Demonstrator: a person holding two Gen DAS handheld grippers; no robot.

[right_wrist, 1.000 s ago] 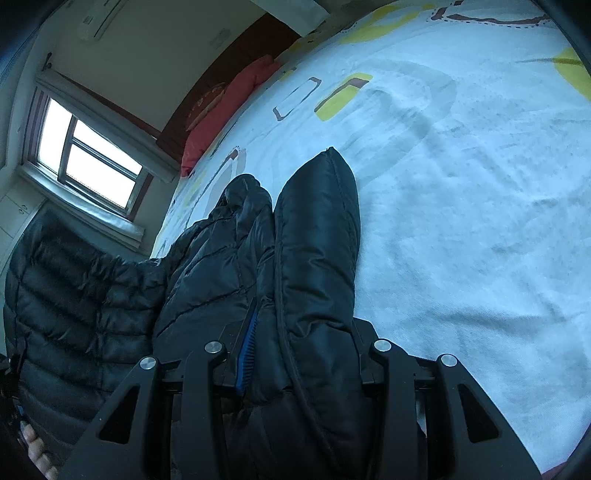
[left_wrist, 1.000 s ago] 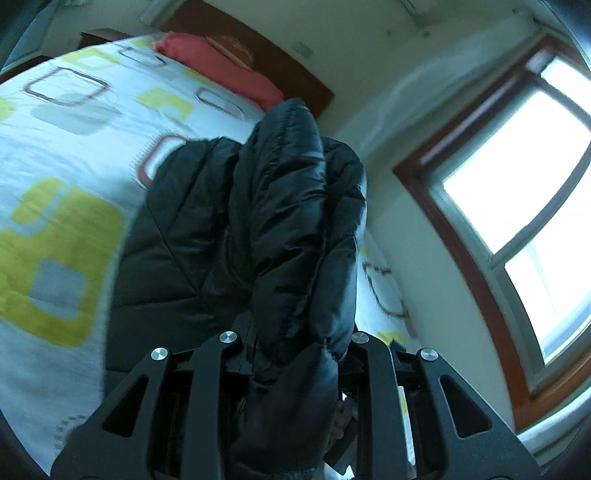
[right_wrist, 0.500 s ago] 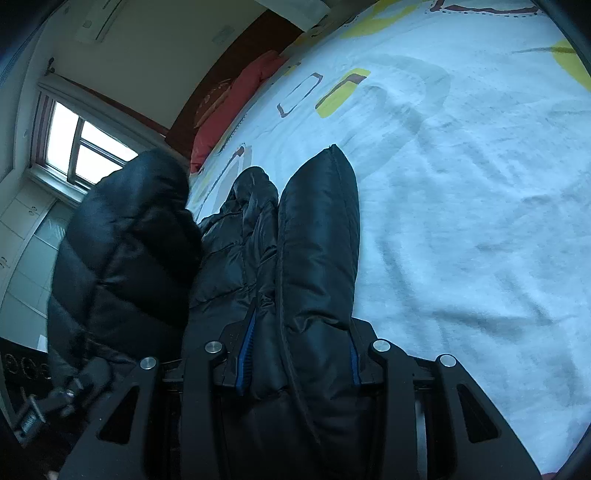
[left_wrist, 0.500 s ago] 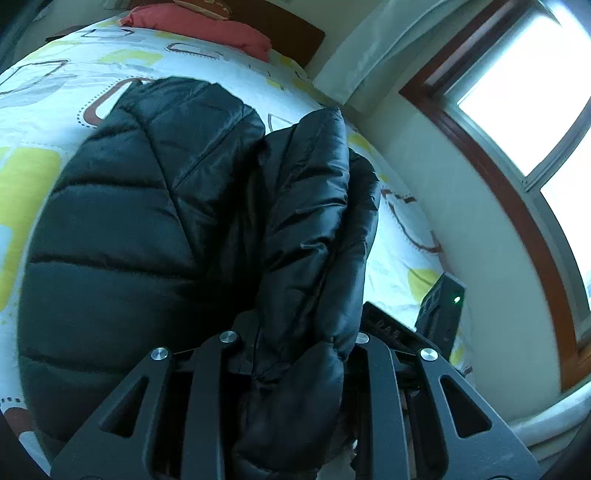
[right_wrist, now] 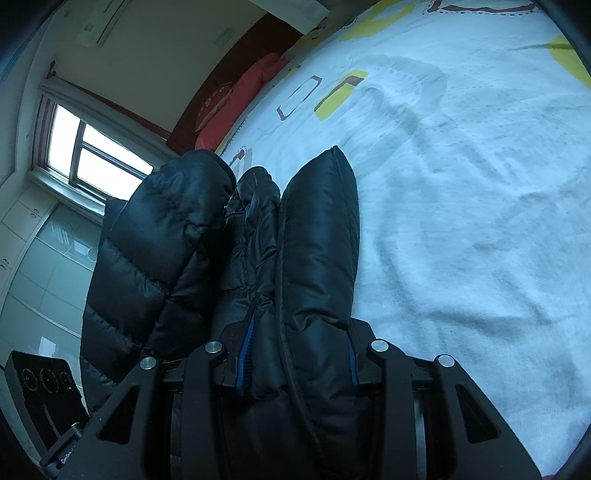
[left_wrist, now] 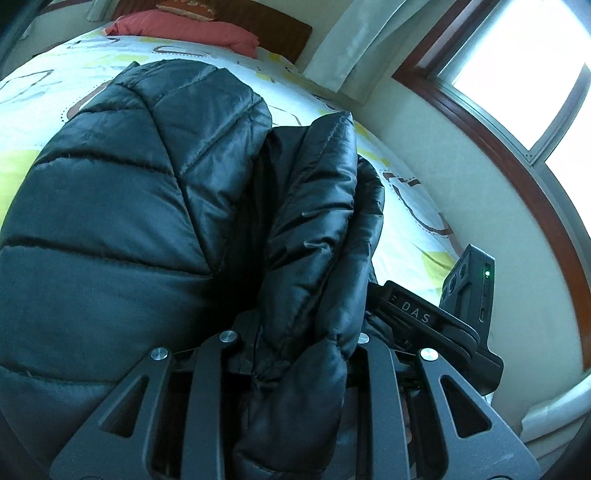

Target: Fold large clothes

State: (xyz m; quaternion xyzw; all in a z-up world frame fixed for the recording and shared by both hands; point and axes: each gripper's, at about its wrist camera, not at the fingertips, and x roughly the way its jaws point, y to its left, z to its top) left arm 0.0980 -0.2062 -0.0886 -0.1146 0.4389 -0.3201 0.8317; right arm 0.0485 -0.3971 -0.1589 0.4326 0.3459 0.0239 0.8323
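Black puffer jacket (left_wrist: 155,206) lies bunched on the patterned bedspread (right_wrist: 461,184) at the near edge — left gripper (left_wrist: 295,354) pinches one padded fold, right gripper (right_wrist: 295,354) pinches another, red pillow (left_wrist: 184,27) far off by the headboard.

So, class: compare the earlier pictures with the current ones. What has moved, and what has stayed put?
The left gripper carried its bunched part of the black puffer jacket down and across toward the right gripper, folding it over. The right gripper stayed clamped on its fold over the bedspread.
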